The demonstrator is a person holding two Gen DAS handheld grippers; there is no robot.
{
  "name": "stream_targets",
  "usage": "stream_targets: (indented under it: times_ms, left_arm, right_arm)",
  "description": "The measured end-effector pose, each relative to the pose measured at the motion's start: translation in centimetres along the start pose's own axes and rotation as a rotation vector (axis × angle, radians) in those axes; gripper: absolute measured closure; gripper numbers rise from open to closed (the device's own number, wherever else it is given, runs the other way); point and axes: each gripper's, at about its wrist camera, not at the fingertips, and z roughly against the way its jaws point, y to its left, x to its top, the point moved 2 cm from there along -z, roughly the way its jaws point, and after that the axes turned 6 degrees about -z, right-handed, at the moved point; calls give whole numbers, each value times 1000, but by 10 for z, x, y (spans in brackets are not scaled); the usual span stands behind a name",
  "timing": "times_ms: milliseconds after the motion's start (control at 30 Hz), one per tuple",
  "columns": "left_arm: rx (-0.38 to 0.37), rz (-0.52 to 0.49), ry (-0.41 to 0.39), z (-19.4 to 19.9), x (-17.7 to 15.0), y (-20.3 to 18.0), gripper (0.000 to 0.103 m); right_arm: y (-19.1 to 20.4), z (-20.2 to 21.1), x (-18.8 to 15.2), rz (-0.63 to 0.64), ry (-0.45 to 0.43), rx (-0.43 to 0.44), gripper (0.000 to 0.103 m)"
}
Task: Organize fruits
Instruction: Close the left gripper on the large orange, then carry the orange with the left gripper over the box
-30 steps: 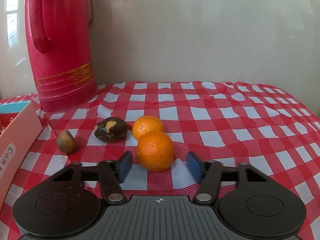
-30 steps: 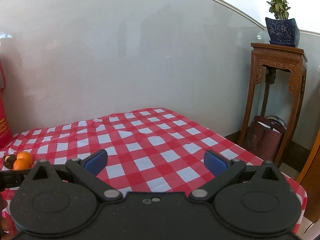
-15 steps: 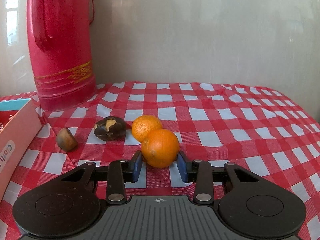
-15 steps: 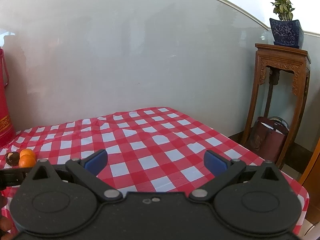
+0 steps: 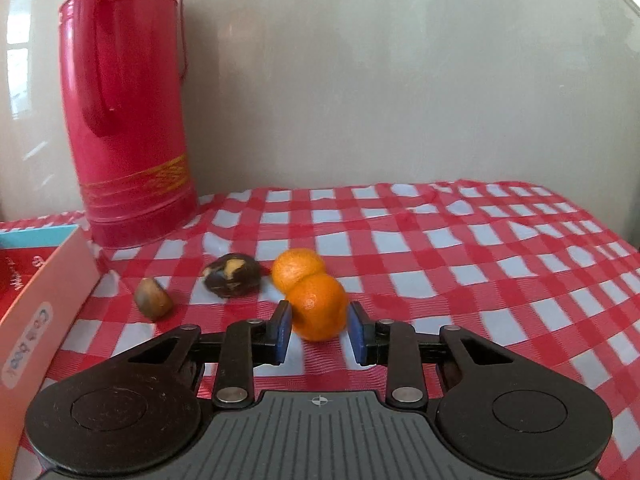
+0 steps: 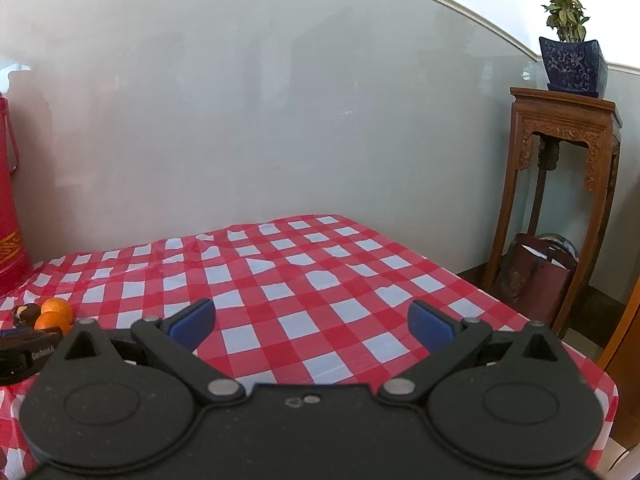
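Observation:
In the left wrist view my left gripper (image 5: 320, 332) is shut on the near orange (image 5: 318, 306), with a blue pad pressed on each side of it. A second orange (image 5: 298, 268) sits right behind it on the red checked tablecloth (image 5: 440, 264). Left of them lie a dark, blotched fruit (image 5: 232, 275) and a small brown fruit (image 5: 153, 299). My right gripper (image 6: 312, 322) hovers open over bare cloth with nothing between its fingers. In the right wrist view, the oranges (image 6: 52, 316) and the dark fruit (image 6: 25, 314) show at the far left edge.
A tall red thermos (image 5: 128, 120) stands at the back left against the wall. A pink and red box (image 5: 36, 312) lies along the left edge. Right of the table stands a carved wooden stand (image 6: 564, 184) with a blue plant pot (image 6: 572, 64).
My left gripper's jaws have closed from wide apart onto the near orange. The left wrist view has tipped upward a little. The right gripper has not moved.

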Motion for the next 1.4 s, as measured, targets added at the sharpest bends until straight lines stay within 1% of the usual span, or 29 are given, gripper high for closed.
stream_targets:
  times_ms: [100,167,233,300,400,467,500,600,767,967,1067,1200,1300,1400]
  left_arm:
    - [5,3,7,-3,0,2,72]
    - [-1,16,7,-6,2,5,67]
    - [4,31,7,-10,4,7,41]
    - [8,33,-3,-13,6,8,39]
    - [-16,40,8,-22,10,5,39]
    - [-29,45,27,-28,9,3,57]
    - [-28,46,33,-30,8,2,61]
    - [-17,46,27,-29,8,0,62]
    - [-22,66,17,-24,6,2,62]
    - [-17,72,-31,-2,7,16,62]
    - [26,46,-69,15,9,28,62]
    - [114,15,-125,41,13,56,62]
    - [196,1,-147,61,11,85,62]
    - [300,6,-143,78,2,123,62]
  right_arm:
    - [3,0,0,7,4,12,6]
    - [5,0,0,9,5,18,6]
    - [6,0,1,0,5,33,6]
    - [7,1,2,-1,5,46,6]
    - [9,1,4,10,-1,48,6]
    - [6,1,5,1,-9,34,6]
    - [5,0,5,-5,-12,26,6]
    - [-1,-1,7,-19,-19,-4,6]
    - [-5,-2,6,-31,-7,-6,6]
    - [-1,-1,4,-18,1,5,6]
    - [4,-3,4,-5,10,21,6]
    - [16,-1,1,10,10,51,6]
    - [29,2,-1,25,11,82,6]
    - [44,6,-5,50,8,109,6]
